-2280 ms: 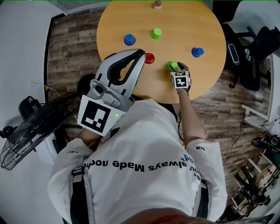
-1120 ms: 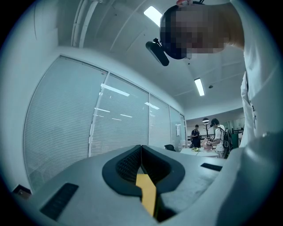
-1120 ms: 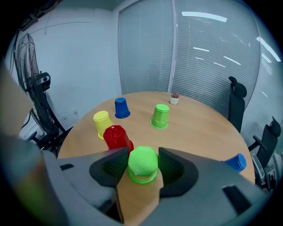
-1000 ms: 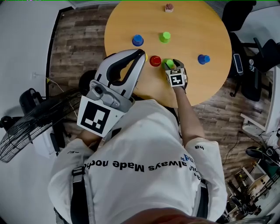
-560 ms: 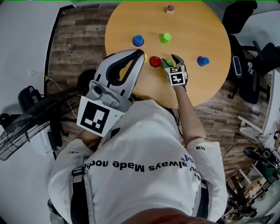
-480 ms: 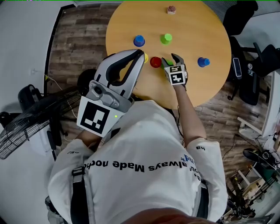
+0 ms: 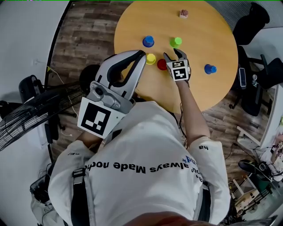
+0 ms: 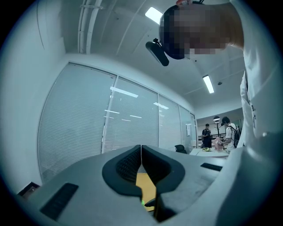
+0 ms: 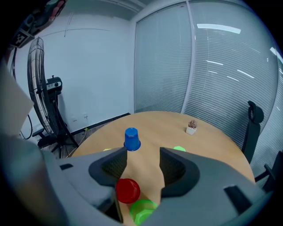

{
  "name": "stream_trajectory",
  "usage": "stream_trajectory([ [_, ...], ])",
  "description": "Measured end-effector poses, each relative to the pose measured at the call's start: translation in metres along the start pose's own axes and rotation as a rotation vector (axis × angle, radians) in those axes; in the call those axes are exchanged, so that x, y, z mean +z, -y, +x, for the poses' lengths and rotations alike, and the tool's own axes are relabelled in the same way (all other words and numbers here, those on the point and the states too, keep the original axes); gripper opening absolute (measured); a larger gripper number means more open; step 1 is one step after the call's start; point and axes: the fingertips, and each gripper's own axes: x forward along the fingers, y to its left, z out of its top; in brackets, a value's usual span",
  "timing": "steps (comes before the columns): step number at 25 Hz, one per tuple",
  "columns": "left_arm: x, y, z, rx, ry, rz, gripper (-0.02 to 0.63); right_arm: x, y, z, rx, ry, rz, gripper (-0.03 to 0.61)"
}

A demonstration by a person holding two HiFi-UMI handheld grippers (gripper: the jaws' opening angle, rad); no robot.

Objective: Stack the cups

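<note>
Upturned cups stand on the round wooden table [image 7: 212, 26]: a blue one [image 7: 148, 41], a green one [image 7: 175, 42], a yellow one [image 7: 151, 58], a red one [image 7: 162, 64] and a second blue one [image 7: 210, 69]. My right gripper [image 7: 173, 55] hovers beside the red cup with its jaws wide apart. In the right gripper view another green cup [image 9: 141, 211] sits against the red cup [image 9: 128, 190], low under the right gripper [image 9: 139, 165], clear of the pads. The head view hides this green cup. My left gripper [image 7: 142, 53] is held near the chest, shut on nothing, as the left gripper view [image 8: 141, 152] shows.
A small potted plant [image 7: 183, 13] stands at the table's far edge. A floor fan [image 7: 22, 119] is on the left. Office chairs [image 7: 256, 66] stand to the right of the table. The table's near edge lies just below the right hand.
My right gripper has carried the green cup leftward from the table's near right to beside the red cup. The yellow cup has come out from behind the left gripper. The left gripper has not moved.
</note>
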Motion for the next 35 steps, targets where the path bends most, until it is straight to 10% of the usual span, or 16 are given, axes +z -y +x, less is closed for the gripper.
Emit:
stream_trajectory([
  [35,-0.044,-0.073,0.012,0.13,-0.097,-0.089,0.028,0.045,-0.049,0.132,0.217,-0.115,-0.147,0.241],
])
